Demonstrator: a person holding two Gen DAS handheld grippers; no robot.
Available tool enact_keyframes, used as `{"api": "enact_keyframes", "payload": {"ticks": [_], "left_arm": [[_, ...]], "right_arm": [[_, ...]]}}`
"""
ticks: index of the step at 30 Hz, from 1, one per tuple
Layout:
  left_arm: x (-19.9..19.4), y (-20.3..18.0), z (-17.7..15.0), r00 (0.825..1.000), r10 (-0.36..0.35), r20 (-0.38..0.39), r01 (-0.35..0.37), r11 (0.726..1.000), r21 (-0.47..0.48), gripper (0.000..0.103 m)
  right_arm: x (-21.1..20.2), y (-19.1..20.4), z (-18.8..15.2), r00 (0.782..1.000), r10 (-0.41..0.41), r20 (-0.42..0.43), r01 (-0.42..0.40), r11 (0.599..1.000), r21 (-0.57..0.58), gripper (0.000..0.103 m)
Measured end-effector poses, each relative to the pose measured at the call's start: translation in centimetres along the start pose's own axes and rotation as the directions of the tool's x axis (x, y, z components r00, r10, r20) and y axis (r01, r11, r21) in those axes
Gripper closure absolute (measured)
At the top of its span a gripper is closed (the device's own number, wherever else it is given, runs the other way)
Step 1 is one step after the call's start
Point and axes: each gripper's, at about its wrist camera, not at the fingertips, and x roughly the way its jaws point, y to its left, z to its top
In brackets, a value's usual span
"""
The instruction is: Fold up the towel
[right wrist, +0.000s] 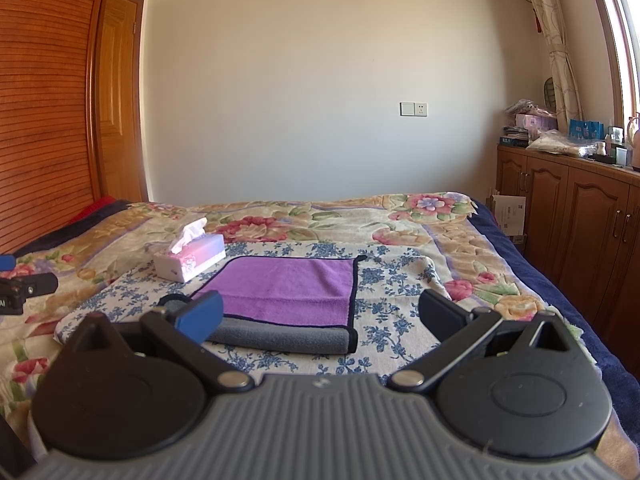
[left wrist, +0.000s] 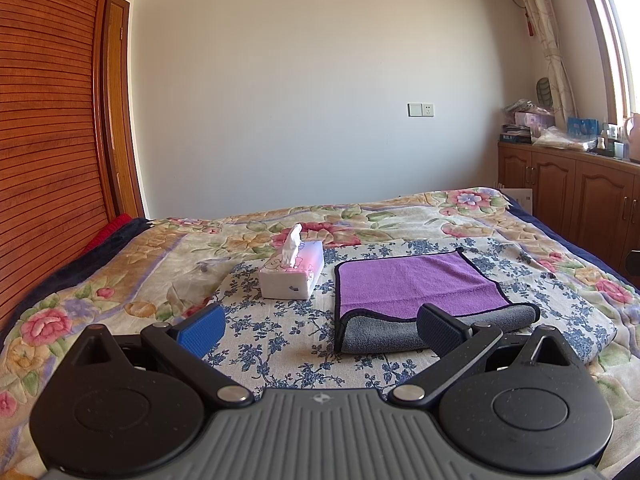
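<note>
A purple towel (left wrist: 412,280) with a grey underside and dark trim lies on the blue-flowered cloth on the bed; its near edge is turned over, showing a grey band (left wrist: 384,332). It also shows in the right wrist view (right wrist: 288,284). My left gripper (left wrist: 320,328) is open and empty, held above the bed just in front of the towel's near left corner. My right gripper (right wrist: 320,316) is open and empty, in front of the towel's near edge. The left gripper's tip (right wrist: 24,284) shows at the left edge of the right wrist view.
A tissue box (left wrist: 292,276) stands left of the towel, also in the right wrist view (right wrist: 192,258). The floral bedspread (left wrist: 120,280) covers the bed. A wooden wardrobe (left wrist: 44,120) is at the left, wooden cabinets (right wrist: 568,208) with clutter at the right.
</note>
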Motion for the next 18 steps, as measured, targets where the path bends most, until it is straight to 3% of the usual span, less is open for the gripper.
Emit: {"api": "enact_keyframes", "payload": {"ticks": [18], "left_arm": [[0.18, -0.04, 0.07, 1.000, -0.004, -0.010, 0.004, 1.000, 0.011, 0.000]], "right_arm": [[0.19, 0.25, 0.09, 1.000, 0.005, -0.006, -0.005, 1.000, 0.002, 0.000]]}}
